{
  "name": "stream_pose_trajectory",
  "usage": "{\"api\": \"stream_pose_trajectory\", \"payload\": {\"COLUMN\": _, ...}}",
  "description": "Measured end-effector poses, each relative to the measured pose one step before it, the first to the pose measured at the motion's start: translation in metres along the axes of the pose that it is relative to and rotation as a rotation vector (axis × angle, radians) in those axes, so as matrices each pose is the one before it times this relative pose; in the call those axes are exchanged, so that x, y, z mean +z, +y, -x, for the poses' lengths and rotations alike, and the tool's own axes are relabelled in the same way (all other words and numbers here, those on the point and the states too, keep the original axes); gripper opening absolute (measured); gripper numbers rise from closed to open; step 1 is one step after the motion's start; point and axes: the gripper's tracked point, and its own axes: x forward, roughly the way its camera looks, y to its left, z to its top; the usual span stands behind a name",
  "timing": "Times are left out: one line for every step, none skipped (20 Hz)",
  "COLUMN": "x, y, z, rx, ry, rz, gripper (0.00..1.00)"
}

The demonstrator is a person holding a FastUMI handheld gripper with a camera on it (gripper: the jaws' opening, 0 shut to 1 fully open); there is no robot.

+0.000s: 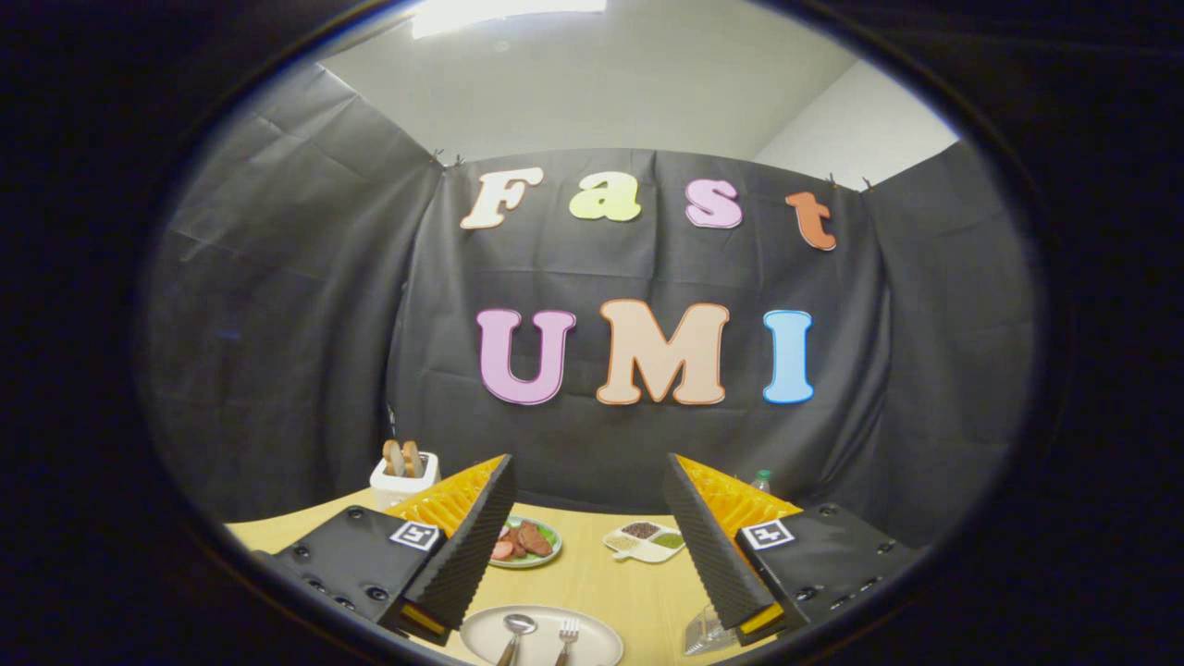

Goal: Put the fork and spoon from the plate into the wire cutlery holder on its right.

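1. While the hand-held gripper [588,555] hangs above a light wooden table [601,578], its two fingers stand wide apart with nothing between them, and neither finger touches any object.

2. Below and between the fingers, at the near edge of the table, lies a pale round plate [592,638], only partly in sight.

3. On that plate rest the spoon [516,632] and the fork [567,636], side by side and slightly apart, the spoon to the left, both with their working ends pointing away toward the booth wall and their wooden-looking handles running toward the viewer.

4. Just right of the plate, partly hidden under the right finger, sits the wire cutlery holder [705,634]; only a corner of its pale frame is visible, and what it contains cannot be told.

5. Farther back on the table, between the fingers, a green-rimmed dish [529,542] carries reddish-brown slices of food, its left side hidden behind the left finger.

6. To the right of that dish, a white divided tray [646,541] holds small portions of dark, green and pale grains or seasonings in separate compartments.

7. Beyond the left finger, a white toaster [403,475] stands near the black cloth wall with two slices of bread poking up from its top.

8. Beyond the right finger, the green cap and neck of a small bottle [761,481] peek over the finger's edge.
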Motion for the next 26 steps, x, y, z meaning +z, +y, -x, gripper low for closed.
{"api": "stream_pose_trajectory", "payload": {"x": -0.00122, "y": -0.00003, "z": -0.00004, "rx": -0.00026, "ry": 0.00058, "rz": -0.00090, "gripper": 1.00}}
{"api": "stream_pose_trajectory", "payload": {"x": 0.00024, "y": -0.00027, "z": 0.00034, "rx": 0.00015, "ry": 0.00053, "rz": 0.00013, "gripper": 1.00}}
{"api": "stream_pose_trajectory", "payload": {"x": -0.00091, "y": 0.00035, "z": -0.00099, "rx": 0.00092, "ry": 0.00086, "rz": 0.00069, "gripper": 1.00}}
{"api": "stream_pose_trajectory", "payload": {"x": -0.00096, "y": 0.00064, "z": 0.00013, "rx": 0.00063, "ry": 0.00187, "rz": 0.00111, "gripper": 1.00}}
{"api": "stream_pose_trajectory", "payload": {"x": -0.00202, "y": 0.00032, "z": -0.00002, "rx": 0.00165, "ry": 0.00406, "rz": 0.00235, "gripper": 1.00}}
{"api": "stream_pose_trajectory", "payload": {"x": -0.00211, "y": 0.00077, "z": -0.00025, "rx": 0.00366, "ry": 0.00749, "rz": 0.00439, "gripper": 1.00}}
{"api": "stream_pose_trajectory", "payload": {"x": -0.00435, "y": 0.00072, "z": -0.00171, "rx": 0.00423, "ry": 0.00956, "rz": 0.00619, "gripper": 1.00}}
{"api": "stream_pose_trajectory", "payload": {"x": -0.00195, "y": 0.00074, "z": -0.00077, "rx": 0.00405, "ry": 0.00687, "rz": 0.00590, "gripper": 1.00}}
{"api": "stream_pose_trajectory", "payload": {"x": -0.00185, "y": 0.00064, "z": -0.00009, "rx": 0.00327, "ry": 0.00399, "rz": 0.00485, "gripper": 1.00}}
{"api": "stream_pose_trajectory", "payload": {"x": -0.00040, "y": 0.00096, "z": -0.00098, "rx": 0.00270, "ry": 0.00092, "rz": 0.00513, "gripper": 1.00}}
{"api": "stream_pose_trajectory", "payload": {"x": -0.00040, "y": 0.00088, "z": -0.00026, "rx": 0.00287, "ry": 0.00036, "rz": 0.00659, "gripper": 1.00}}
{"api": "stream_pose_trajectory", "payload": {"x": -0.00076, "y": 0.00136, "z": -0.00115, "rx": 0.00480, "ry": 0.00135, "rz": 0.00604, "gripper": 1.00}}
{"api": "stream_pose_trajectory", "payload": {"x": -0.00260, "y": 0.00153, "z": -0.00155, "rx": 0.00444, "ry": 0.00419, "rz": 0.00635, "gripper": 1.00}}
{"api": "stream_pose_trajectory", "payload": {"x": -0.00163, "y": -0.00003, "z": -0.00063, "rx": 0.00130, "ry": 0.00129, "rz": 0.00448, "gripper": 1.00}}
{"api": "stream_pose_trajectory", "payload": {"x": -0.00120, "y": 0.00075, "z": -0.00012, "rx": 0.00092, "ry": 0.00036, "rz": 0.00229, "gripper": 1.00}}
{"api": "stream_pose_trajectory", "payload": {"x": -0.00125, "y": 0.00053, "z": -0.00121, "rx": -0.00039, "ry": 0.00299, "rz": -0.00061, "gripper": 1.00}}
{"api": "stream_pose_trajectory", "payload": {"x": -0.00309, "y": -0.00004, "z": -0.00140, "rx": 0.00086, "ry": 0.00401, "rz": -0.00389, "gripper": 1.00}}
{"api": "stream_pose_trajectory", "payload": {"x": -0.00283, "y": 0.00010, "z": -0.00057, "rx": -0.00005, "ry": 0.00583, "rz": -0.00456, "gripper": 1.00}}
{"api": "stream_pose_trajectory", "payload": {"x": -0.00455, "y": -0.00132, "z": -0.00147, "rx": -0.00351, "ry": 0.00972, "rz": -0.00420, "gripper": 1.00}}
{"api": "stream_pose_trajectory", "payload": {"x": -0.00493, "y": -0.00064, "z": -0.00092, "rx": -0.00016, "ry": 0.01361, "rz": -0.00446, "gripper": 1.00}}
{"api": "stream_pose_trajectory", "payload": {"x": -0.00612, "y": 0.00020, "z": -0.00073, "rx": -0.00073, "ry": 0.01640, "rz": -0.00467, "gripper": 1.00}}
{"api": "stream_pose_trajectory", "payload": {"x": -0.00707, "y": -0.00016, "z": -0.00105, "rx": 0.00155, "ry": 0.02146, "rz": -0.00361, "gripper": 1.00}}
{"api": "stream_pose_trajectory", "payload": {"x": -0.00741, "y": 0.00021, "z": -0.00143, "rx": 0.00379, "ry": 0.02128, "rz": -0.00185, "gripper": 1.00}}
{"api": "stream_pose_trajectory", "payload": {"x": -0.00848, "y": 0.00064, "z": -0.00138, "rx": 0.00452, "ry": 0.02724, "rz": 0.00035, "gripper": 1.00}}
{"api": "stream_pose_trajectory", "payload": {"x": -0.01061, "y": 0.00209, "z": -0.00117, "rx": 0.01108, "ry": 0.03242, "rz": -0.00180, "gripper": 1.00}}
{"api": "stream_pose_trajectory", "payload": {"x": -0.01119, "y": 0.00296, "z": -0.00116, "rx": 0.01510, "ry": 0.03634, "rz": -0.00616, "gripper": 1.00}}
